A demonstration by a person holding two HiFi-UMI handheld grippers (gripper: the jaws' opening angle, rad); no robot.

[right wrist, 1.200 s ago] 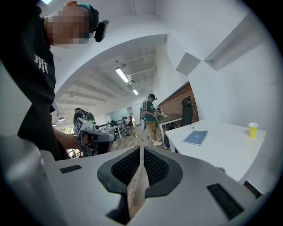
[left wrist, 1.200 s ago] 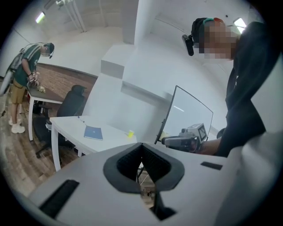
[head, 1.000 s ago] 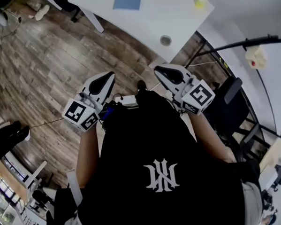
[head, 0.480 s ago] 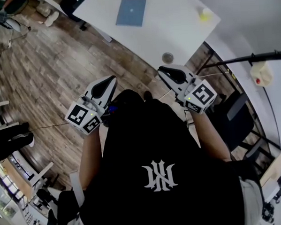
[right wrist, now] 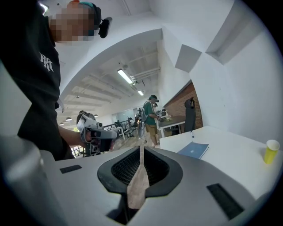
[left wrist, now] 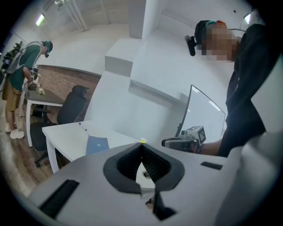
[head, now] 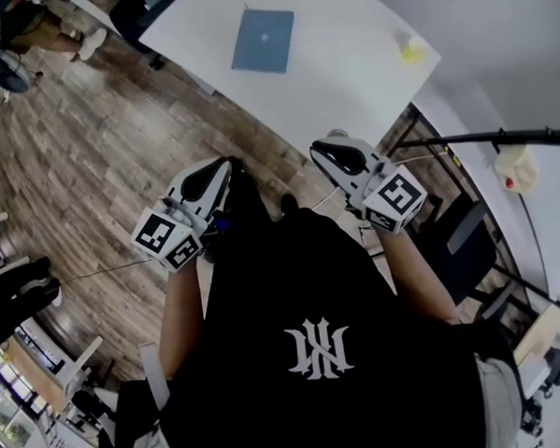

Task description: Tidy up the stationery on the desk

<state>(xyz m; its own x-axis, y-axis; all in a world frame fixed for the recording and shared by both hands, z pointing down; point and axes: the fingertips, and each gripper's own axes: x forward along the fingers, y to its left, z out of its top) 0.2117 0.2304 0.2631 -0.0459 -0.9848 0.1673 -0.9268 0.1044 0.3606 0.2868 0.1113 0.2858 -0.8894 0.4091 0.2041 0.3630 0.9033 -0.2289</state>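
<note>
We hold the left gripper and the right gripper side by side, both pointed at the white table. The left gripper's fingers meet at their tips with nothing between them. The right gripper's fingers are closed the same way, also empty.

The left gripper hangs over the wooden floor, off the table's long near edge. The right gripper's tip reaches the near corner, just short of a round grey fitting set in the top there.

On the table, the blue notebook lies flat about midway along, closer to the long near edge. The pen lies beyond it toward the far end. A yellow cup stands by the edge next to the wall, well apart from the notebook.

A black office chair sits at the table's far end, and a second black chair is on our right by the wall. Another person stands at a separate table farther off.
</note>
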